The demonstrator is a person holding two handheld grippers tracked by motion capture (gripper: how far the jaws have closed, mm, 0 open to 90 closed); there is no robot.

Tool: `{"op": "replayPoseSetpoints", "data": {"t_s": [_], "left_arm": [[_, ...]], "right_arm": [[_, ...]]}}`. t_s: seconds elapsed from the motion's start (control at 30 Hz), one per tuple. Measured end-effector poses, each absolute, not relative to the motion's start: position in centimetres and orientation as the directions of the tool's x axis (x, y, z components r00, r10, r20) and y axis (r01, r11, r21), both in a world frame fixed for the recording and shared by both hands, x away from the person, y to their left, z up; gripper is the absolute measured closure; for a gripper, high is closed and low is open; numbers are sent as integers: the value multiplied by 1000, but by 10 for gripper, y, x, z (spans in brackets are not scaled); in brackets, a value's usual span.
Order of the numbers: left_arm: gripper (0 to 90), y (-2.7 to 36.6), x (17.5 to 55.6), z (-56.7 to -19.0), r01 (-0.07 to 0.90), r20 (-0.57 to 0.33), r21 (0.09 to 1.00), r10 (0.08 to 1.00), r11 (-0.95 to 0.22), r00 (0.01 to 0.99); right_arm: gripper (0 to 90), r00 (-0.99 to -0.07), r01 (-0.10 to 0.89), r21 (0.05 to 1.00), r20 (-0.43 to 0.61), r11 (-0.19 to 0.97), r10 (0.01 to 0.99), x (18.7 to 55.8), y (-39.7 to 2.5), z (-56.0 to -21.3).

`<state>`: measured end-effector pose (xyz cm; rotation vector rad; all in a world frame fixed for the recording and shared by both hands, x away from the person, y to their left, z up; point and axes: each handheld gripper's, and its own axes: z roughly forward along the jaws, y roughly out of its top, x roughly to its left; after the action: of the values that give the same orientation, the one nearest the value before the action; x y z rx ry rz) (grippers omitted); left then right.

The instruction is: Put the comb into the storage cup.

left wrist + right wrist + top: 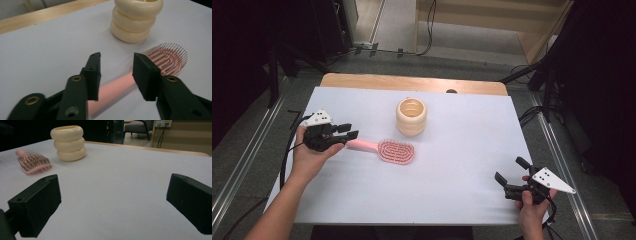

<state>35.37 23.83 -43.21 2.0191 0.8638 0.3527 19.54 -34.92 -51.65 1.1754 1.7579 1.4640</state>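
Left gripper view has the left gripper (116, 75), jaws spread, straddling the light, stiff, slippery pink plastic hairbrush (140, 75) at its handle, the best hold, beside the cream ribbed plastic cup (135, 20).

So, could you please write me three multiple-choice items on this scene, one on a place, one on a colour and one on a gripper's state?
1. Where does the cream ringed cup stand, seen from the high view?
A. beyond the brush head
B. beside the right gripper
C. off the table

2. What colour is the hairbrush?
A. blue
B. pink
C. black

3. How does the left gripper stand at the brush handle?
A. shut tight on it
B. open, jaws to either side of it
C. lying far from it

Answers: 1 A, the cup sits just past the bristled head on the white table. 2 B, handle and head are pink in all views. 3 B, the left gripper view shows a gap at each jaw, with the handle running between them.
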Motion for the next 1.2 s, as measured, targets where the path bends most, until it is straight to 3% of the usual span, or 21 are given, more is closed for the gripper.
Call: {"op": "replayPoseSetpoints", "data": {"t_s": [0.27,0.4,0.73,1.2], "left_arm": [[743,236,368,-436,489,-73,774,711,-402,700],[882,230,375,-436,494,-57,748,697,-444,714],[900,211,395,-442,512,-27,638,649,-574,761],[900,205,416,-459,578,-23,519,666,-630,745]], "right_arm": [[0,-444,270,963,110,16,889,195,-349,-516],[0,-446,268,963,104,22,889,196,-349,-517],[0,-447,269,963,104,23,888,196,-349,-517],[0,-447,271,962,107,20,888,196,-349,-517]]}}
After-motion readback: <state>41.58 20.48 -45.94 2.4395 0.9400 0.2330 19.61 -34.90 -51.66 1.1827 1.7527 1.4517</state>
